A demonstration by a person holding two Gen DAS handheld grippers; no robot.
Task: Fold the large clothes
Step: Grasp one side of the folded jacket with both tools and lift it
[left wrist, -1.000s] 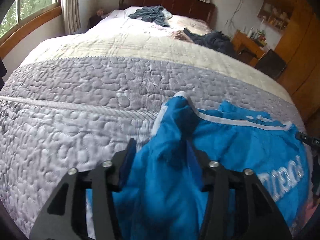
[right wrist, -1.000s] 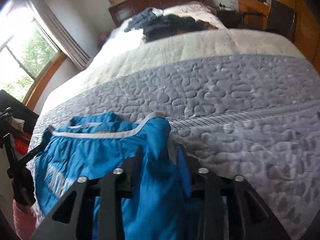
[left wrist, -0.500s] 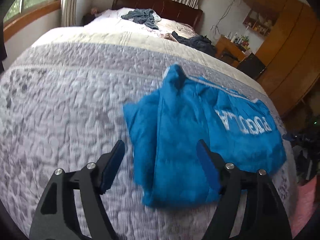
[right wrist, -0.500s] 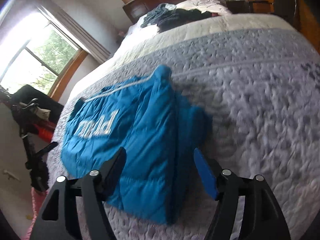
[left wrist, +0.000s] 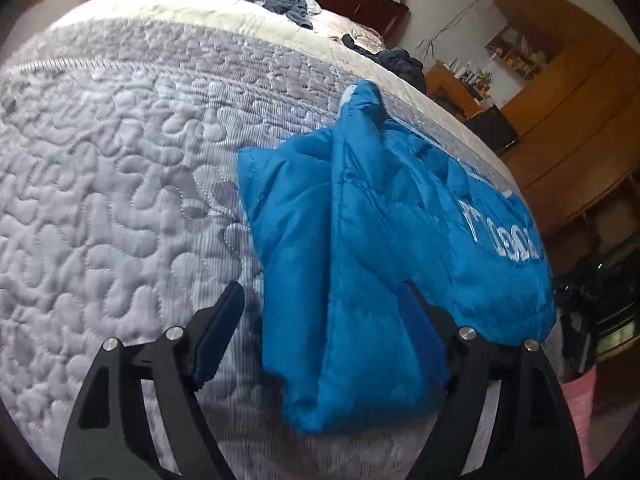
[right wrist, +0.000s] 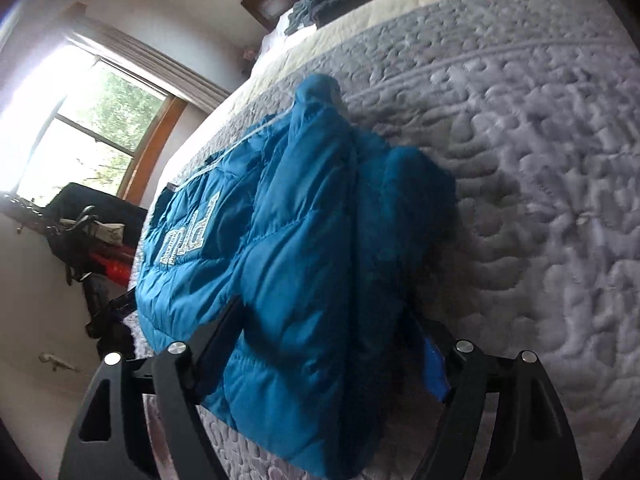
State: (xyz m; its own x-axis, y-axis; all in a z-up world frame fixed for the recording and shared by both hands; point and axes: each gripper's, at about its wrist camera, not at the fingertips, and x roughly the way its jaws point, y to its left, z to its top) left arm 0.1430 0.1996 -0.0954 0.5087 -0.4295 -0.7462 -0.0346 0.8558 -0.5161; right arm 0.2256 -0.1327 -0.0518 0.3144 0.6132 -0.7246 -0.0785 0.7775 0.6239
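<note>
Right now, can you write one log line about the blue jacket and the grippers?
jacket: folded, lying on quilt | left gripper: open, around near edge | right gripper: open, around near edge | not gripped

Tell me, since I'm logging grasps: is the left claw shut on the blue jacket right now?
No. The left claw stands open, its fingers spread either side of the blue jacket, which lies on the quilted bedspread.

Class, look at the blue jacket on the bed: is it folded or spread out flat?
Folded. The blue jacket lies doubled in layers, a thick fold edge nearest the cameras, on the quilt.
</note>
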